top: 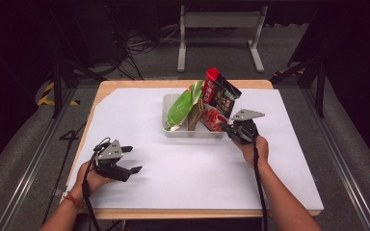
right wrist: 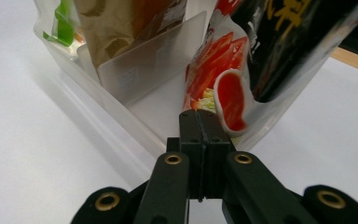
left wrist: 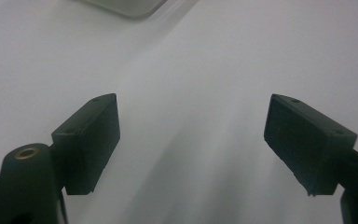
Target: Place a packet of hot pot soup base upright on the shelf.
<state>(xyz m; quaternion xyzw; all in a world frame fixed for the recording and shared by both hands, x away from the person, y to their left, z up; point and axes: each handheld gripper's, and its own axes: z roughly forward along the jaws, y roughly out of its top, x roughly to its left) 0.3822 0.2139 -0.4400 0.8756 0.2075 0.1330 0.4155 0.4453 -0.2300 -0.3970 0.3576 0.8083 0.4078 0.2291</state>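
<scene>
A clear plastic bin (top: 169, 129) stands mid-table, split by a divider (right wrist: 149, 65). A green snack bag (top: 180, 108) and a brown bag (top: 195, 113) stand in its left part. A red and black snack bag (top: 219, 96) leans tilted in its right part. My right gripper (top: 230, 129) is at the bin's front right corner. Its jaws are pressed together on the red bag's lower edge (right wrist: 205, 100). My left gripper (top: 131, 159) rests low over the white sheet at the front left, jaws wide apart with nothing between them (left wrist: 191, 140).
A white sheet (top: 183, 168) covers most of the wooden table (top: 125, 84). A corner of the bin (left wrist: 130, 7) shows ahead of the left jaws. Beyond the table are a metal stand (top: 219, 21) and floor cables (top: 135, 48).
</scene>
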